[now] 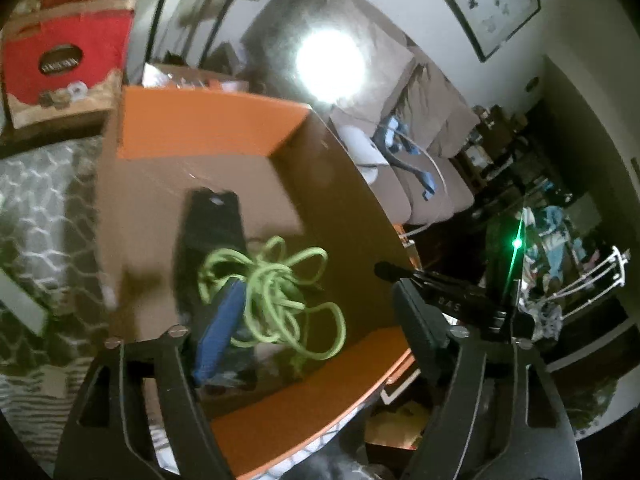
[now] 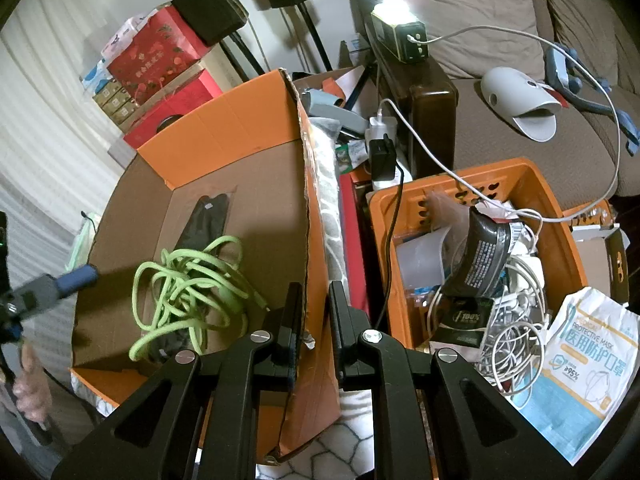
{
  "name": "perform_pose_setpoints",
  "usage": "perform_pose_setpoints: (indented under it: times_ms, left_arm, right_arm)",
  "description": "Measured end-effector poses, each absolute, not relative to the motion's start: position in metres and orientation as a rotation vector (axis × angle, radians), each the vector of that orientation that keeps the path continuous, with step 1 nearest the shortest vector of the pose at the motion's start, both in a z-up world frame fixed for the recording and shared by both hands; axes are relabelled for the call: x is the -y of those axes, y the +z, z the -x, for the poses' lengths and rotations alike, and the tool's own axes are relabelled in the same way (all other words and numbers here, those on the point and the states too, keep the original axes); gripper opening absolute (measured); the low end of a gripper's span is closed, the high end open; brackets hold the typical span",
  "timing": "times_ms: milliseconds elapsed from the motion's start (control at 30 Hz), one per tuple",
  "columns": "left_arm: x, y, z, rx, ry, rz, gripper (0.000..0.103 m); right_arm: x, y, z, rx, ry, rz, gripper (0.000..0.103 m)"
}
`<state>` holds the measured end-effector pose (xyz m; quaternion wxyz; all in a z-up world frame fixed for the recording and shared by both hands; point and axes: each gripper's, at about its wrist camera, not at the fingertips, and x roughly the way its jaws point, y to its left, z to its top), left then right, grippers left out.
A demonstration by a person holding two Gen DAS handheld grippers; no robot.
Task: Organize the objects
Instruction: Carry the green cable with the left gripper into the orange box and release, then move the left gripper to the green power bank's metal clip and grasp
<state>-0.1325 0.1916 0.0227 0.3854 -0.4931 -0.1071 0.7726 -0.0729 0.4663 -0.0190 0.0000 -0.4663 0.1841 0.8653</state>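
Observation:
An orange cardboard box [image 2: 224, 128] holds a tangled green cord [image 2: 188, 284] lying over a flat black pouch [image 2: 208, 220]. The box [image 1: 200, 128], cord [image 1: 276, 292] and pouch [image 1: 212, 220] also show in the left wrist view. My left gripper [image 1: 304, 360] is open above the box, and a blue object [image 1: 220, 336] lies by its left finger. My right gripper [image 2: 314, 320] straddles the box's right wall [image 2: 308, 240] with a narrow gap, one finger on each side. An orange plastic basket [image 2: 500, 184] at right holds white cables [image 2: 512, 320], a black packet [image 2: 480, 256] and clutter.
A mask package [image 2: 580, 364] lies by the basket. A brown sofa [image 2: 520, 100] carries a white device [image 2: 516, 100] and a lit lamp [image 2: 396, 36]. Red gift boxes [image 2: 156, 64] stack behind the cardboard box. A patterned rug [image 1: 36, 208] lies at left.

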Motion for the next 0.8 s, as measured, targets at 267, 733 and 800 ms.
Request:
perform_pose_setpoints:
  times_ms: [267, 733, 800]
  left_arm:
    - [-0.142, 0.043, 0.147, 0.282, 2.109, 1.229, 0.089]
    - [-0.054, 0.036, 0.166, 0.336, 2.21, 1.281, 0.103]
    - [-0.042, 0.03, 0.166, 0.336, 2.228, 1.298, 0.103]
  right_arm:
    - [-0.467, -0.019, 0.073, -0.578, 2.718, 1.465, 0.012]
    - [-0.467, -0.019, 0.073, -0.579, 2.718, 1.465, 0.012]
    - [-0.467, -0.019, 0.073, -0.58, 2.717, 1.466, 0.012]
